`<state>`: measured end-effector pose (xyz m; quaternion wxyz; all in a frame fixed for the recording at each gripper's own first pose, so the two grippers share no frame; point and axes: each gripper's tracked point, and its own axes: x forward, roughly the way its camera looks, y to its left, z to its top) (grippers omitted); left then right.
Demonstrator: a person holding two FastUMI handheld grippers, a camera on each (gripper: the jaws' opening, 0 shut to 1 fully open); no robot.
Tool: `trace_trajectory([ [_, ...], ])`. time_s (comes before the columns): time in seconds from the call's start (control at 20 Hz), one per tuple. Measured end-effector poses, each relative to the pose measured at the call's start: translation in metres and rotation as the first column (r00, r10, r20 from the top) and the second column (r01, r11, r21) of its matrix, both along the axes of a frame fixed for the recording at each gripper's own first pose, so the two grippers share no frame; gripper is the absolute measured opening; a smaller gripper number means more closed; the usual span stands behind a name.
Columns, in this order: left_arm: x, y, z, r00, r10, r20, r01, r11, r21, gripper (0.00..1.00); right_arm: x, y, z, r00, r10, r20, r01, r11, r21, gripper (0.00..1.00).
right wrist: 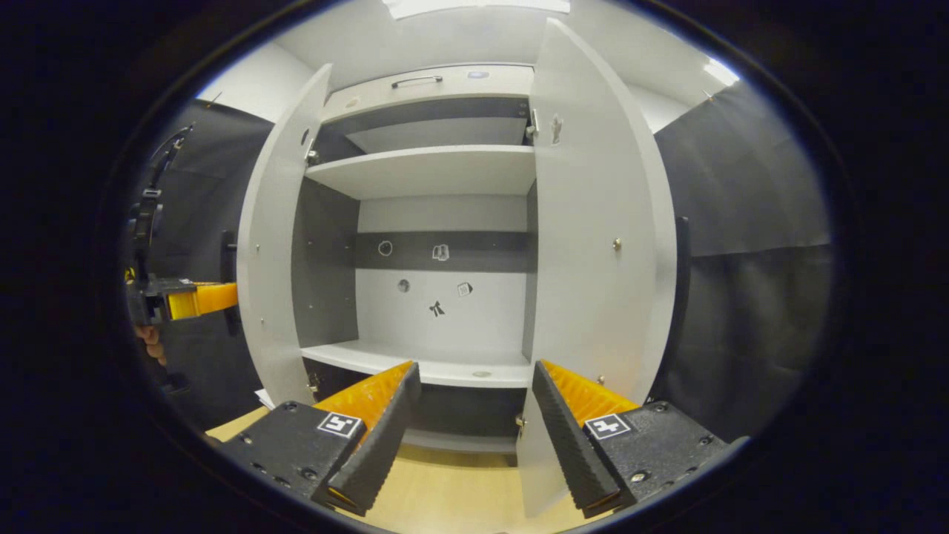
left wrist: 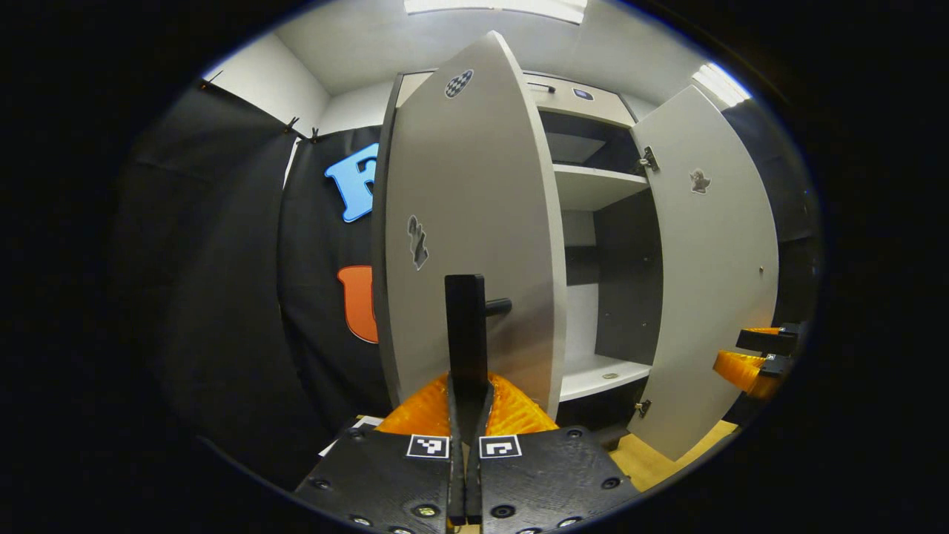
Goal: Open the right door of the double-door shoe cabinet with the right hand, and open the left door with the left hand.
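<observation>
Both doors of the white shoe cabinet (right wrist: 437, 170) stand swung out. In the left gripper view the left door (left wrist: 474, 193) faces me edge-on, and its black bar handle (left wrist: 465, 319) rises from between the orange fingers of my left gripper (left wrist: 467, 389), which is shut on it. The right door (left wrist: 704, 259) hangs wide open, with my right gripper (left wrist: 777, 350) beside its lower edge. In the right gripper view my right gripper (right wrist: 474, 419) is open and holds nothing, level with the bottom shelf. The right door (right wrist: 593, 222) is just to its right, the left door (right wrist: 270, 245) and left gripper (right wrist: 189, 298) to its left.
Inside the cabinet are bare white shelves (right wrist: 415, 363) and a back panel with small stickers (right wrist: 437, 308). A drawer with a metal handle (right wrist: 417, 79) tops the cabinet. Wooden floor (right wrist: 445, 489) lies below. Black cloth walls (right wrist: 741, 297) close in on both sides. A hand (right wrist: 150, 343) holds the left gripper.
</observation>
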<state>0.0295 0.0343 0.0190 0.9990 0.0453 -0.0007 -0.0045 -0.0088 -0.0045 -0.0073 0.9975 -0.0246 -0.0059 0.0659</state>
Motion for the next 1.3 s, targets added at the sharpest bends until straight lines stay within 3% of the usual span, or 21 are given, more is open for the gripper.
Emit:
trace_trajectory([
  [0.25, -0.011, 0.025, 0.001, 0.999, 0.046, 0.007, -0.046, 0.999, 0.025, 0.0, 0.003, -0.002, -0.005, 1.0, -0.013, -0.012, 0.013, 1.0, -0.001, 0.95],
  [0.55, -0.021, 0.063, 0.001, 0.998, 0.061, 0.005, -0.061, 0.998, -0.009, 0.0, 0.007, 0.004, -0.002, 1.0, -0.012, -0.004, 0.012, 1.0, 0.004, 0.95],
  [0.75, -0.026, 0.103, 0.005, 0.99, 0.14, 0.032, -0.14, 0.99, 0.0, 0.0, 0.008, 0.011, -0.005, 1.0, -0.006, -0.007, 0.006, 1.0, -0.006, 0.95],
  [0.9, -0.026, 0.118, 0.004, 0.995, 0.098, 0.029, -0.095, 0.992, -0.077, 0.0, 0.011, 0.009, -0.009, 1.0, -0.015, -0.017, 0.015, 1.0, -0.009, 0.95],
  [1.1, -0.026, 0.127, 0.004, 0.999, 0.039, 0.032, -0.037, 0.997, -0.061, 0.0, 0.014, 0.008, -0.009, 0.999, -0.024, -0.021, 0.024, 1.0, -0.008, 0.95],
  [1.3, -0.051, 0.129, -0.004, 0.998, 0.057, 0.005, -0.057, 0.998, -0.038, 0.0, 0.012, 0.011, -0.008, 1.0, -0.013, -0.018, 0.013, 1.0, -0.014, 0.95],
])
